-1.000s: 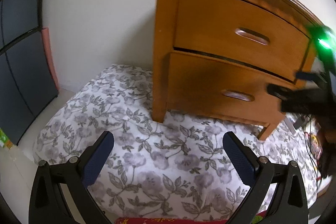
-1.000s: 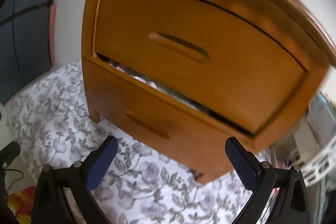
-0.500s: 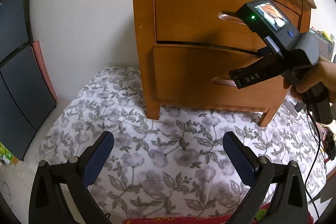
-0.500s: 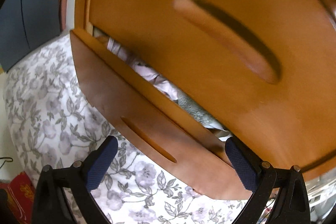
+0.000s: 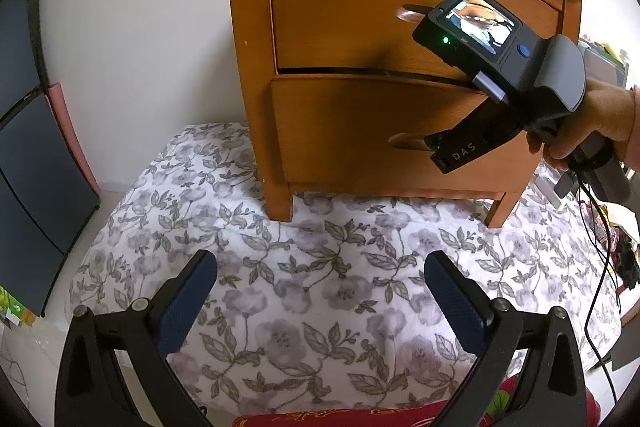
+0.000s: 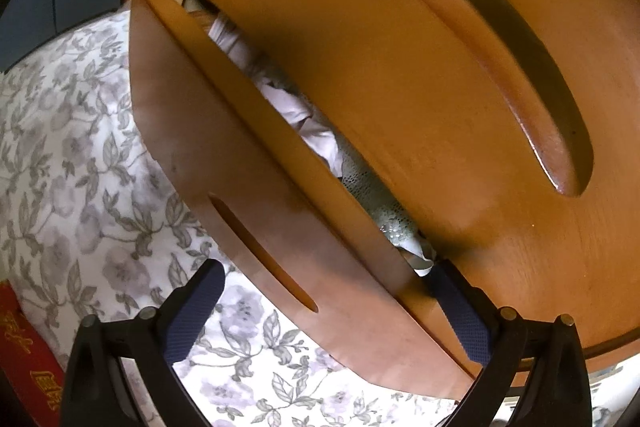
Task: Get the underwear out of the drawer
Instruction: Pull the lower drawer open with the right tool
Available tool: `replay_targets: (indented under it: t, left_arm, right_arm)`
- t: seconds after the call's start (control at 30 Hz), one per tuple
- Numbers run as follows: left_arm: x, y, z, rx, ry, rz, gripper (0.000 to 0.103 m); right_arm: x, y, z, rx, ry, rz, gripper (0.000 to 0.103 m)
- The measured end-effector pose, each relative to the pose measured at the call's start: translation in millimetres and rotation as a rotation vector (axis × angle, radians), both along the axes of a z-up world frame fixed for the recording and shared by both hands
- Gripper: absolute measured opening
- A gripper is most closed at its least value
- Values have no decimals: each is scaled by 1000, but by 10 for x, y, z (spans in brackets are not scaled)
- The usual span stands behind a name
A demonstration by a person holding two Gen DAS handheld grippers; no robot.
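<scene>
Here: a wooden nightstand with two drawers, standing on a quilt printed with grey flowers.

Right gripper: held by a hand, fingers spread wide, nothing between them. It is pressed close to the nightstand front. Its right finger lies at the gap above the lower drawer; its left finger hangs over the quilt in front of that drawer's face. Whether the right finger touches the wood cannot be told.

Lower drawer: pulled out a little, its slot handle just ahead of the right gripper, between the fingers.

Underwear: inside the lower drawer, showing in the narrow gap ahead of the right gripper; pale white cloth further off, a pale green lace piece nearer, just beyond the right fingertip.

Upper drawer: closed, filling the view above the right gripper.

Left gripper: fingers wide apart, empty, held low over the quilt, well back from the nightstand, with the right gripper ahead and to its right.

Red cloth: at the bottom edge beneath the left gripper.
</scene>
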State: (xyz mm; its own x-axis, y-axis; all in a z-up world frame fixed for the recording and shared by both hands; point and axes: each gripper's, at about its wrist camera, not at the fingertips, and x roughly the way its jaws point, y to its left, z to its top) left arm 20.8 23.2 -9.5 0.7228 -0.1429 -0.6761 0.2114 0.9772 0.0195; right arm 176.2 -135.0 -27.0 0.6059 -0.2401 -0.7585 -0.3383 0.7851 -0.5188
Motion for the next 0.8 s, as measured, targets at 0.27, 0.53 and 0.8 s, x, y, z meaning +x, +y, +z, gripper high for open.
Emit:
replay_targets:
  t: [0.27, 0.53, 0.8]
  left_arm:
    - [9, 0, -1, -6, 7, -7, 103]
    - [9, -10, 0, -7, 12, -11, 103]
    - [77, -51, -60, 12, 46, -28, 103]
  right_arm:
    - [-44, -2, 24, 8, 55, 25, 103]
    - [-228, 11, 80, 40, 112, 87, 103]
    - [-43, -77, 136, 96, 126, 38, 72]
